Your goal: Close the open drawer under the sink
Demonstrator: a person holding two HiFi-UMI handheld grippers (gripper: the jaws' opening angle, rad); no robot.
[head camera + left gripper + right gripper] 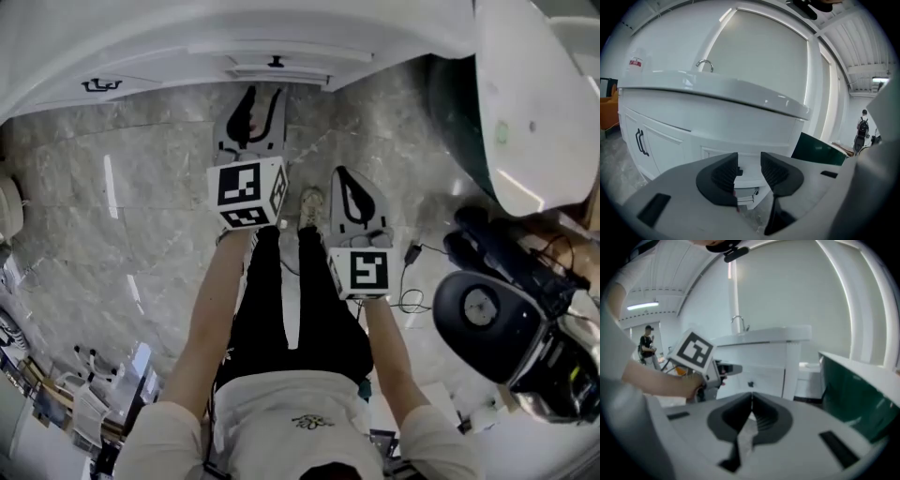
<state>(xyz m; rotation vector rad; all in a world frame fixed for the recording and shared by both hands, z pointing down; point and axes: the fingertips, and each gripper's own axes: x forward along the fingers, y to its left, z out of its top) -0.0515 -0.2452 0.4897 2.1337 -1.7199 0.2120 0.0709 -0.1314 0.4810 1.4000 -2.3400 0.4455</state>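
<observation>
Left gripper (pixel 264 101) is hovering with fingers spread, drawer (pixel 278 73) just beyond them; right gripper (pixel 343 178) is keeping fingers pressed together, empty.

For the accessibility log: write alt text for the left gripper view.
The left gripper holds its jaws apart and empty, facing a drawer in the white cabinet under the sink. A faucet rises above; a black door handle shows at left.

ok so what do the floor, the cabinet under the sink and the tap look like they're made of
Floor: polished stone or marble-look tile, judging by the grey veining and the sharp light streaks reflected in it.
Cabinet: white painted or lacquered board, probably wood-based. It is smooth, with framed panels and a soft sheen.
Tap: bright metal, likely chrome-plated. It is a thin curved spout with shiny highlights.
</observation>
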